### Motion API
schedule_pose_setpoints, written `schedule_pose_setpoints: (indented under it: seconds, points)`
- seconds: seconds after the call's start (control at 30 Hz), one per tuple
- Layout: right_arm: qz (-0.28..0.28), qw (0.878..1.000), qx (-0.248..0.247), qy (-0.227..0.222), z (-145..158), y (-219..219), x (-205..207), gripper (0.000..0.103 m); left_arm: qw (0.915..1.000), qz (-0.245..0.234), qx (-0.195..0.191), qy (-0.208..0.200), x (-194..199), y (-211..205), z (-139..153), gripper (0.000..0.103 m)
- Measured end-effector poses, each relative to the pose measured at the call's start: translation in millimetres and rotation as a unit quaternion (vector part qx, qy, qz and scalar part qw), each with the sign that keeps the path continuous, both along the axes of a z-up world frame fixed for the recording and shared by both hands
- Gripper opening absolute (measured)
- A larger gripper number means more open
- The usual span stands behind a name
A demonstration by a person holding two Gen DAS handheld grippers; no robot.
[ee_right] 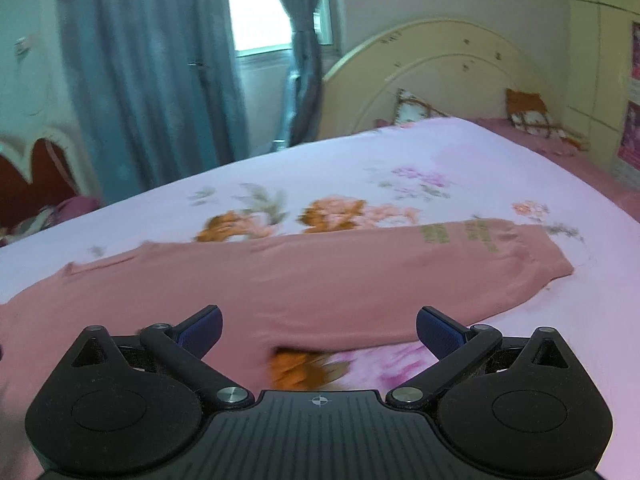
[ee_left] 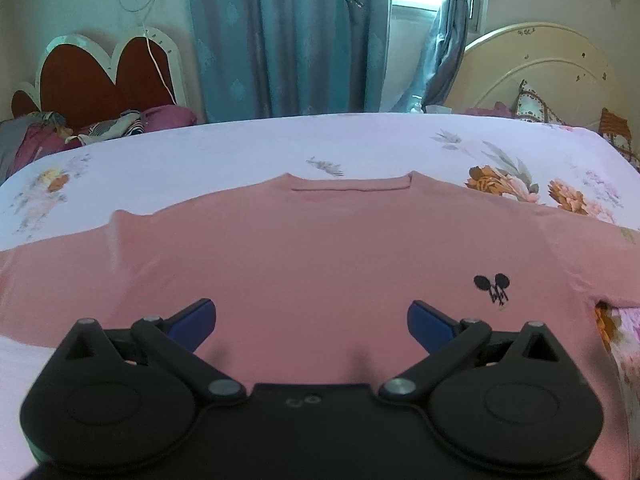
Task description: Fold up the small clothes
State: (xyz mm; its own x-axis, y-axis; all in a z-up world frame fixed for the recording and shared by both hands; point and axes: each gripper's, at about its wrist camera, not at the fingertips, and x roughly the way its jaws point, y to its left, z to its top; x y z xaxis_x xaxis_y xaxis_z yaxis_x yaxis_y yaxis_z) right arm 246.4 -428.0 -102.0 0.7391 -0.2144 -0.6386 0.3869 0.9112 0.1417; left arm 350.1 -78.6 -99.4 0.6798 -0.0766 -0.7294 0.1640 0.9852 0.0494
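Observation:
A small pink long-sleeved top (ee_left: 304, 256) lies flat on the floral bed sheet (ee_left: 248, 148), neckline at the far side, a small black emblem (ee_left: 493, 288) on its right chest. My left gripper (ee_left: 311, 325) is open and empty, held just above the top's lower middle. In the right wrist view the top's right sleeve (ee_right: 440, 272) stretches out to the right, with green print near the cuff. My right gripper (ee_right: 319, 333) is open and empty over the spot where sleeve and body meet. That view is blurred.
The bed's cream headboard (ee_left: 536, 68) with patterned pillows (ee_right: 528, 114) stands at the right. A second bed with a red heart-shaped headboard (ee_left: 104, 76) and heaped bedding is at the left. Blue curtains (ee_left: 288, 36) and a window are behind.

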Motion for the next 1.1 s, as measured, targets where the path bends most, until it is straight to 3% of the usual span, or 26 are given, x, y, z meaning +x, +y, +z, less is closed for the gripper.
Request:
schedule_pose_setpoints:
  seconds: [0.43,0.53,0.73,0.83,0.9,1.0,1.03,1.1]
  points:
    - [-0.122,0.991,0.015,0.046,-55.2,-126.8,3.7,0.102,0.9997,-0.009,0.021,0.003,32.6,-48.7,-28.8,0.101]
    - [-0.146,0.987,0.022,0.060,-66.6,-149.5,2.8,0.079,0.9993,-0.007,0.035,0.007,39.7,-55.5,-37.3,0.100]
    - [-0.184,0.980,0.032,0.068,-83.2,-183.2,3.8,0.079,0.9987,0.001,0.045,0.023,57.6,-59.3,-55.8,0.086]
    - [-0.190,0.979,0.031,0.067,-88.7,-194.3,8.9,0.056,0.9989,0.010,0.035,0.030,63.0,-55.4,-59.4,0.084]
    - [-0.197,0.978,0.036,0.059,-89.8,-201.7,11.5,0.052,0.9987,0.014,0.039,0.028,63.6,-54.0,-60.8,0.083]
    - [-0.205,0.977,0.040,0.047,-90.0,-208.6,14.3,0.024,0.9986,0.015,0.038,0.034,67.4,-51.1,-63.9,0.077]
    - [-0.205,0.977,0.042,0.043,-89.7,-209.7,15.1,0.011,0.9984,0.015,0.039,0.037,68.8,-50.0,-65.3,0.075]
    - [-0.202,0.978,0.035,0.039,-87.9,-207.8,17.7,0.007,0.9981,0.017,0.042,0.041,70.3,-47.6,-67.6,0.074]
